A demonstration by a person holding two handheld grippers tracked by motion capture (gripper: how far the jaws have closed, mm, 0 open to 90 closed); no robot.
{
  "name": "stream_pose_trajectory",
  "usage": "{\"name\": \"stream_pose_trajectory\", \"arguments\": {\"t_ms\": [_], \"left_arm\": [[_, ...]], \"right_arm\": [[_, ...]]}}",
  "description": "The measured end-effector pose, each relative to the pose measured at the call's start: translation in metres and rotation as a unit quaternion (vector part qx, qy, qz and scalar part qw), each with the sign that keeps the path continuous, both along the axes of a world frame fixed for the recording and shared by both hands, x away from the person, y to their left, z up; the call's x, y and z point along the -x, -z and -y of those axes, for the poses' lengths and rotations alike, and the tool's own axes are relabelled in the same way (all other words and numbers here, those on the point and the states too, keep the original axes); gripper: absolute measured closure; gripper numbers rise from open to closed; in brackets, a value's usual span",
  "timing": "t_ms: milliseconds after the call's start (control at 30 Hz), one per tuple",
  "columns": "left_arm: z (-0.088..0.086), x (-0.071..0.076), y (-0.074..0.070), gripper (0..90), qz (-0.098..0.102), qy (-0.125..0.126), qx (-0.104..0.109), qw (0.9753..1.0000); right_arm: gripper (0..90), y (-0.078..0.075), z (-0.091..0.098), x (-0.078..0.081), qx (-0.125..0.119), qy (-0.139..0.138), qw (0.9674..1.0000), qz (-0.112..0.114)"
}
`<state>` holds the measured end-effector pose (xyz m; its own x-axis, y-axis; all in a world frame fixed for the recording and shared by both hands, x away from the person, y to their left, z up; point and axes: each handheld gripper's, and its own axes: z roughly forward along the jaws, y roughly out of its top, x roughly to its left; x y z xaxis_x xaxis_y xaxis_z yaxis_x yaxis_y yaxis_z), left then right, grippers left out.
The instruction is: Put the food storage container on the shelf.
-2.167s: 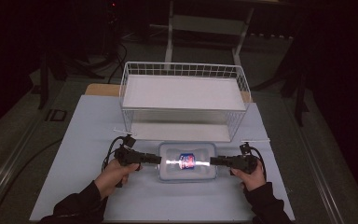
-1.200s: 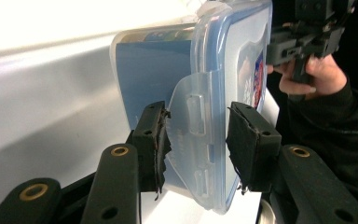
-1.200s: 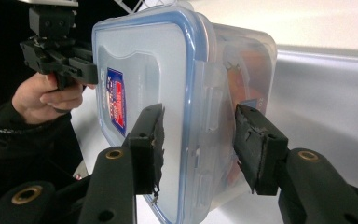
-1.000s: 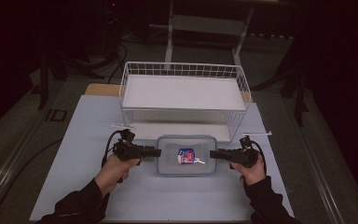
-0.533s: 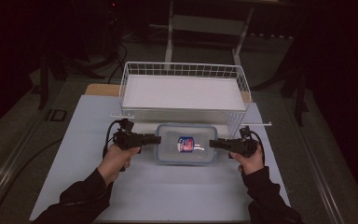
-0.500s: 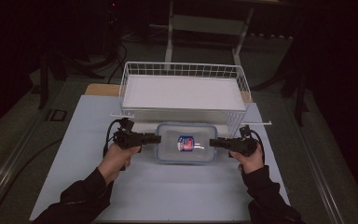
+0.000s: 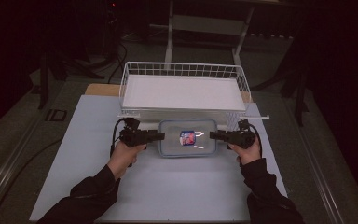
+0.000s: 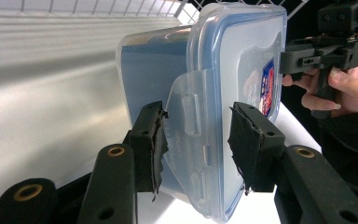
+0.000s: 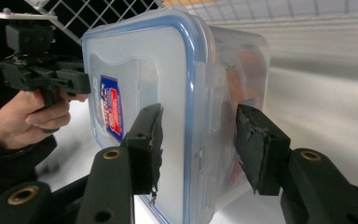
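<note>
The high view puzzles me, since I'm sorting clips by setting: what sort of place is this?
Probably a lab or recording studio, not a home: a white-covered table lit amid a dark room, metal stand legs behind it, cables on the floor, and a staged wire basket and plastic container.

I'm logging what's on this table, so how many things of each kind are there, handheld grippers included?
Lidded plastic box: 1
Wire basket: 1
Grippers: 2, left gripper and right gripper
Total: 4
</note>
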<state>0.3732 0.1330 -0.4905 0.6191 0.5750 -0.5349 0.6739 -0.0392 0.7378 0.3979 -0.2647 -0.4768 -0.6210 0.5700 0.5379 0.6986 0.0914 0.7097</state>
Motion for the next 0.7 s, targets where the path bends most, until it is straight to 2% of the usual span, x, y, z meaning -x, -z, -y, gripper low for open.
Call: {"name": "stream_pose_trajectory", "arguments": {"t_ms": [33,67,167,267,300,333,367,500,633,700], "left_arm": [[0.0,0.0,0.0,55.6,0.0,0.0,0.0,1.0],[0.003,0.0,0.0,55.1,0.014,-0.003,-0.01,0.9998],[0.006,0.0,0.001,54.7,0.032,-0.012,-0.022,0.9992],[0.006,0.0,0.002,54.2,0.036,-0.014,-0.027,0.9989],[0.005,-0.002,0.005,53.4,0.048,-0.021,-0.037,0.9979],[0.004,-0.004,0.006,53.0,0.053,-0.021,-0.038,0.9976],[0.005,-0.004,0.008,52.9,0.043,-0.031,-0.034,0.998],[0.003,-0.008,0.014,52.4,0.045,-0.034,-0.027,0.9981],[0.002,-0.011,0.015,52.5,0.046,-0.035,-0.016,0.9982],[0.001,-0.015,0.016,52.5,0.055,-0.038,-0.013,0.9977]], "right_arm": [[52.2,0.001,0.0,-0.001,-0.001,0.004,1.0,0.001],[51.8,0.002,0.001,-0.003,-0.001,0.004,0.9999,0.009],[51.7,0.004,0.0,-0.003,0.004,0.008,0.9997,0.021],[51.6,0.006,-0.001,-0.002,0.006,0.012,0.9993,0.034],[51.5,0.009,-0.004,-0.002,0.009,0.015,0.9989,0.043],[51.4,0.01,-0.006,-0.002,0.012,0.015,0.9987,0.047],[51.4,0.011,-0.008,-0.003,0.015,0.019,0.9984,0.052],[51.3,0.013,-0.01,-0.006,0.021,0.021,0.998,0.056],[51.1,0.017,-0.009,-0.009,0.008,0.024,0.9985,0.048],[50.8,0.018,-0.008,-0.011,0.008,0.026,0.9983,0.051]]}}
